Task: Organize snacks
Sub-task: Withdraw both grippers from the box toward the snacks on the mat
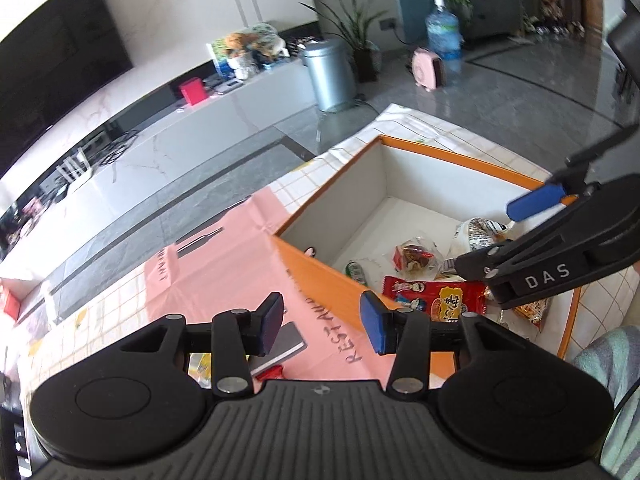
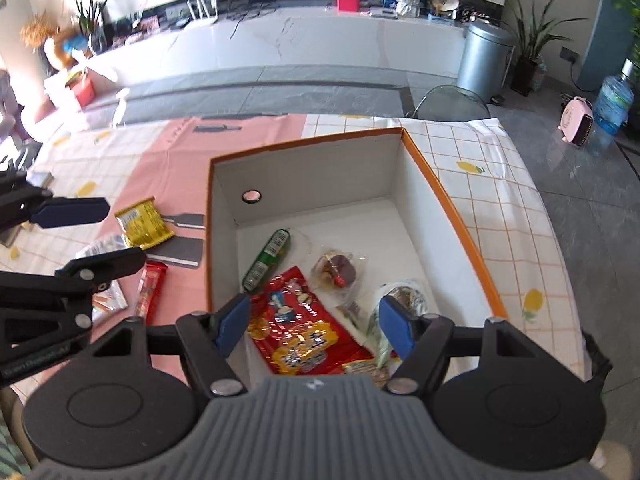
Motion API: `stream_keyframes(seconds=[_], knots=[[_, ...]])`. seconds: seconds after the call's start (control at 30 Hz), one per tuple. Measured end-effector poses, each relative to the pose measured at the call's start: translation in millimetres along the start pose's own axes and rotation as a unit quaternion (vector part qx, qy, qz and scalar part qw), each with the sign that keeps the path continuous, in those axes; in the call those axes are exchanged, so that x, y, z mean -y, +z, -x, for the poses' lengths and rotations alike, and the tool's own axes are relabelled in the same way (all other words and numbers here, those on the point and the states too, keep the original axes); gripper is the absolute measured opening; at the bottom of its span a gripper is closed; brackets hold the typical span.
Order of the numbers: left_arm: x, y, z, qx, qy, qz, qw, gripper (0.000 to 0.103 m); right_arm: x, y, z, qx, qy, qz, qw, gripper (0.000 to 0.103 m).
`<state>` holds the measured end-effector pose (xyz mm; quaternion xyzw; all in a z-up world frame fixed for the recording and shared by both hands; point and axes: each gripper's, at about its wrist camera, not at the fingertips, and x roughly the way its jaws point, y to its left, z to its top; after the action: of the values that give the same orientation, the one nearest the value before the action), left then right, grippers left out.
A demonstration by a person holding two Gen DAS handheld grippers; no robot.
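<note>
Both grippers hovered empty, jaws apart: right gripper [image 2: 314, 326] above orange box [image 2: 452, 200] holding snacks, left gripper [image 1: 320, 322] beside it. Yellow packet [image 2: 144, 229] and red bar [image 2: 150, 294] remained on worktop [image 2: 500, 184]; best pinched flat, mid-length.

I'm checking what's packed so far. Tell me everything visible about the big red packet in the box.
The red packet is a glossy foil-look bag with cartoon figures and yellow lettering. It lies flat on the white floor of the box, near its front. A green tube ends at its upper corner. Nothing grips it.
</note>
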<state>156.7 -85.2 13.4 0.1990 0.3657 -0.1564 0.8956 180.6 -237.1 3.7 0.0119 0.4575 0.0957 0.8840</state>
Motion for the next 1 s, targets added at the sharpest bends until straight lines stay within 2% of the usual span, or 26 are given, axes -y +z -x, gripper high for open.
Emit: stream_keyframes(seconds=[0.3, 0.37, 0.5, 0.63, 0.77, 0.9, 1.0], knots=[[-24.0, -57.1, 36.9, 0.014, 0.033, 0.082, 0.996, 0.056, -43.5, -51.2, 23.1, 0.075, 0.01, -0.059, 0.995, 0.069], [-29.5, -67.4, 42.8, 0.017, 0.036, 0.099, 0.9943, 0.056, -53.4, -60.7, 25.9, 0.085, 0.016, -0.071, 0.994, 0.079], [-44.3, -93.1, 55.5, 0.028, 0.042, 0.14, 0.9889, 0.06, -76.0, -78.9, 30.0, 0.104, 0.005, -0.079, 0.991, 0.081], [-57.1, -116.0, 61.8, 0.036, 0.041, 0.163, 0.9852, 0.061, -96.5, -96.2, 25.9, 0.107, 0.011, -0.083, 0.991, 0.081], [-70.7, -142.6, 64.3, 0.042, 0.038, 0.173, 0.9834, 0.068, -117.0, -111.8, 13.9, 0.106, 0.005, -0.071, 0.992, 0.081], [-87.2, -164.0, 57.6, 0.031, 0.019, 0.197, 0.9797, 0.068, -132.9, -123.9, -6.2, 0.089, 0.008, -0.065, 0.994, 0.081], [-94.8, -177.1, 49.1, 0.024, 0.018, 0.204, 0.9785, 0.068, -143.0, -126.8, -22.7, 0.075, 0.011, -0.056, 0.995, 0.079]])
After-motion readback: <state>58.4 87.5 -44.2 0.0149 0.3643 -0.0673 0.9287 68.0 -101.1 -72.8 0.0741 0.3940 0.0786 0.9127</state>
